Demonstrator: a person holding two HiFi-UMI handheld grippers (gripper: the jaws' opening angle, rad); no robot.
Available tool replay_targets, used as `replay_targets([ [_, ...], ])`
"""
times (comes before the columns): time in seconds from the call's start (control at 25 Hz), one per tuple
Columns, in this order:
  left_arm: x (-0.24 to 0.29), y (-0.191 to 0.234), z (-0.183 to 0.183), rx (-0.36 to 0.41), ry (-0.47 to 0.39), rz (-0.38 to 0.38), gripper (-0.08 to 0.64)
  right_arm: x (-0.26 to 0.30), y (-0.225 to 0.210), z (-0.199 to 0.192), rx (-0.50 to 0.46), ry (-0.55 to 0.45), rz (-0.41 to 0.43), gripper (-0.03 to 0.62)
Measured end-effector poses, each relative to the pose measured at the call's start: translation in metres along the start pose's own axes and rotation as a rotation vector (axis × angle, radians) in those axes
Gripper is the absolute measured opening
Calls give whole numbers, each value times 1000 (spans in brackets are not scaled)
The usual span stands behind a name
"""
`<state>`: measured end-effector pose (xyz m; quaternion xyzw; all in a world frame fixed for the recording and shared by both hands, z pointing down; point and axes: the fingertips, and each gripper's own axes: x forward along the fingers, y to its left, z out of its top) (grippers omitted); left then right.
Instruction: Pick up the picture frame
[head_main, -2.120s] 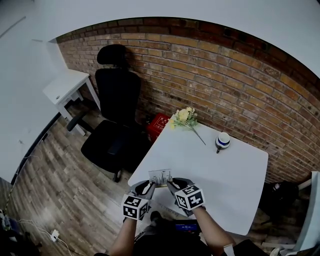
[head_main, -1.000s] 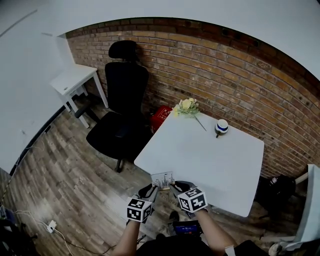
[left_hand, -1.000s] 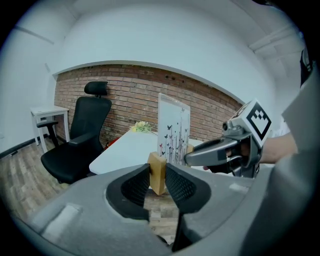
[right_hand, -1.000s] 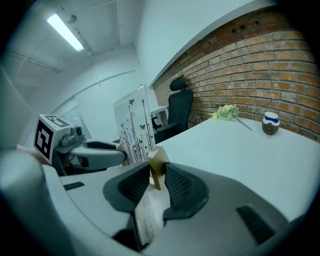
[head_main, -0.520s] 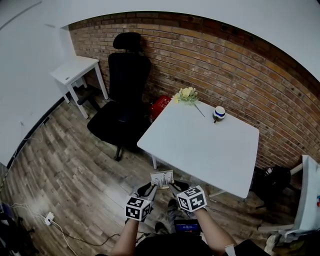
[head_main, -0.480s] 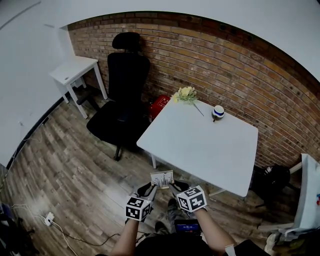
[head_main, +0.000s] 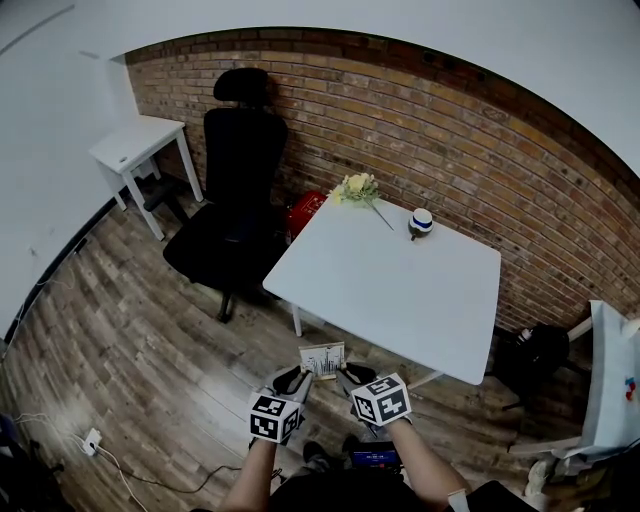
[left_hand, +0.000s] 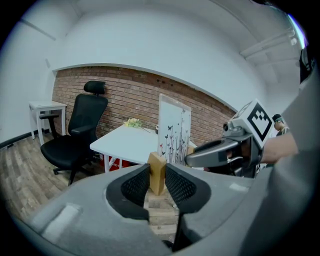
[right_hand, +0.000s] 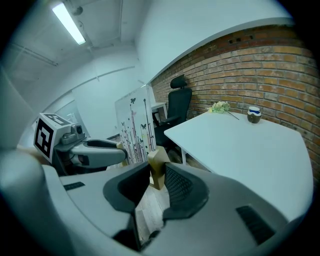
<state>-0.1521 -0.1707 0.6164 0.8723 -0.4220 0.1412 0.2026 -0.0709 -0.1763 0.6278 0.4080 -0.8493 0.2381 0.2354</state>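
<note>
Wood floor (head_main: 130, 340) underneath, white table (head_main: 400, 290) beyond. Left gripper (head_main: 296, 377) and right gripper (head_main: 349, 376) are each clamped partway closed on a wooden foot (left_hand: 157, 172) of the picture frame (head_main: 322, 359). Frame is upright between them, clear of the table. Risk: if the hands drift apart or twist unevenly, a foot slips and the frame drops.

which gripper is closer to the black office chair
Left. The left gripper grips the picture frame on the side towards the office chair. The right gripper grips the frame's other side, farther from the chair.
</note>
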Motion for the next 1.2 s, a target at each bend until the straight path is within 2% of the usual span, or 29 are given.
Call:
replay_targets([
  [0.28,14,-16,2,-1,2,2,103,-12,-18,-4,-16,8,-13,94],
  [0.68,23,-24,17,25,-3,42,103,-16,-32,7,-18,-25,23,95],
  [1.2,18,-22,18,29,-6,77,103,-15,-29,11,-40,-34,56,95],
])
